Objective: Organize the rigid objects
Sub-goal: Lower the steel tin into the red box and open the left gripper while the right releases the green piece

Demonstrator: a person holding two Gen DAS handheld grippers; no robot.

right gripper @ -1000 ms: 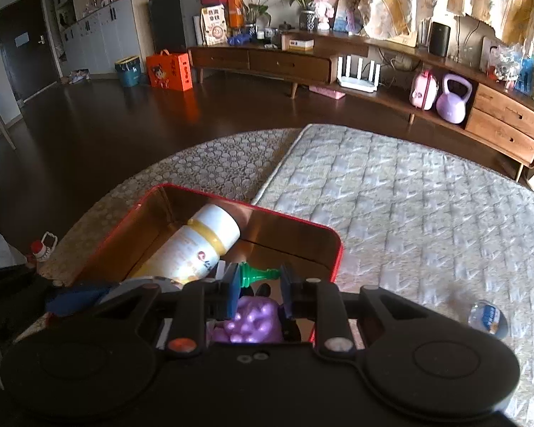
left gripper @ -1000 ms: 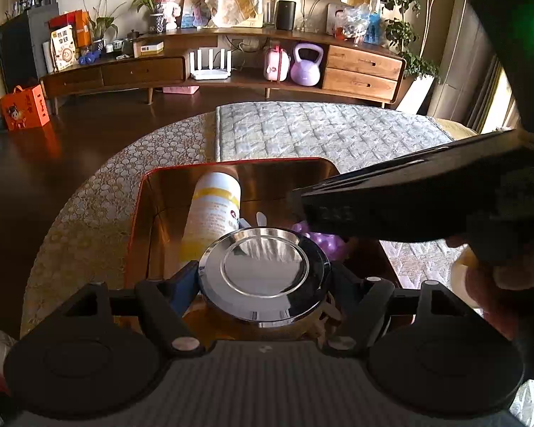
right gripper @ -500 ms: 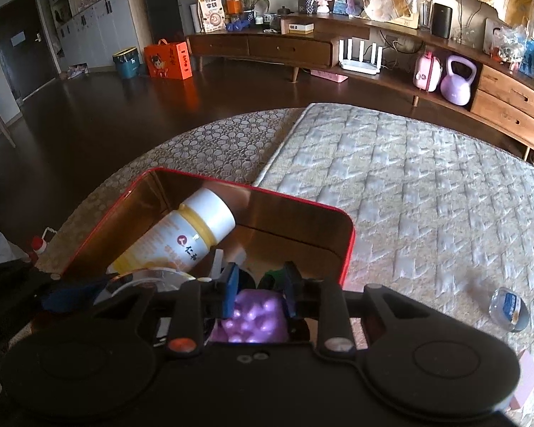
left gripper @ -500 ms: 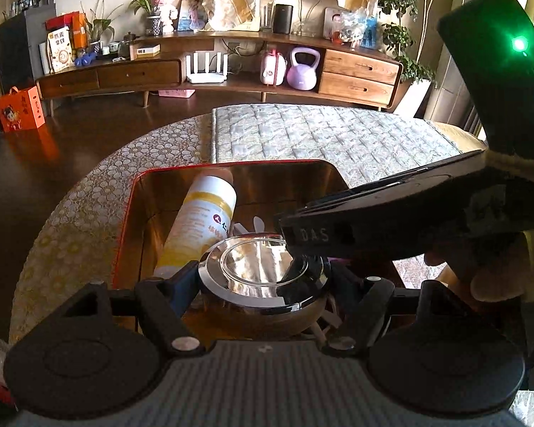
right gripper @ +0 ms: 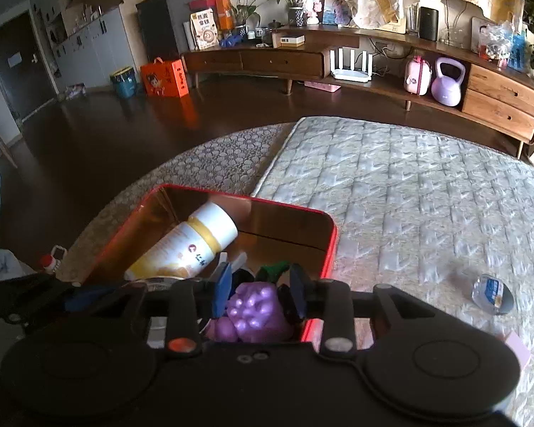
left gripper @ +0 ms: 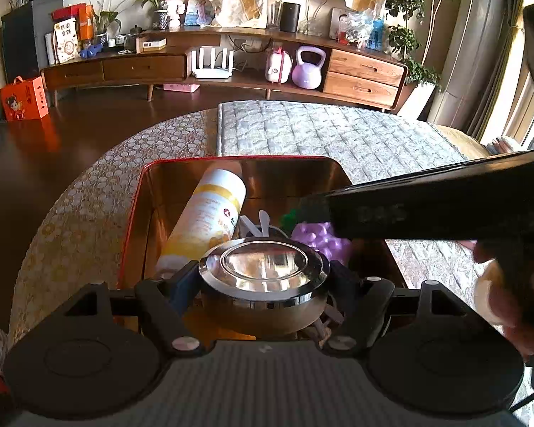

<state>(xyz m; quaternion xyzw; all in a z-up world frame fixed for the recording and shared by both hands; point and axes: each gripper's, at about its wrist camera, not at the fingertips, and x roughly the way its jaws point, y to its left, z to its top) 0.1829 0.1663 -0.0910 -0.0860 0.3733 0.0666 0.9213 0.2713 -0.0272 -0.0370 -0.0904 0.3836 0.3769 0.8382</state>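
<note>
A red tin box with a gold inside stands on the table. In it lie a white and yellow bottle and a purple toy grape bunch with a green stem. My right gripper hangs over the box's near right corner; its jaws are opening, the grapes sit low between them, and a gap shows beside the right pad. My left gripper is shut on a shiny round steel container, held over the box's near side. From the right, the right gripper's black finger crosses the left wrist view above the grapes.
A quilted mat covers the table's right part, a patterned cloth the left. A small clear bottle and a pink slip lie right of the box. A hand grips the right gripper. The table's rim drops to dark floor.
The right gripper's jaws have spread apart around the grapes, which now sit lower in the box. In the left wrist view, its finger has drawn back off the steel lid. The left gripper kept still.
</note>
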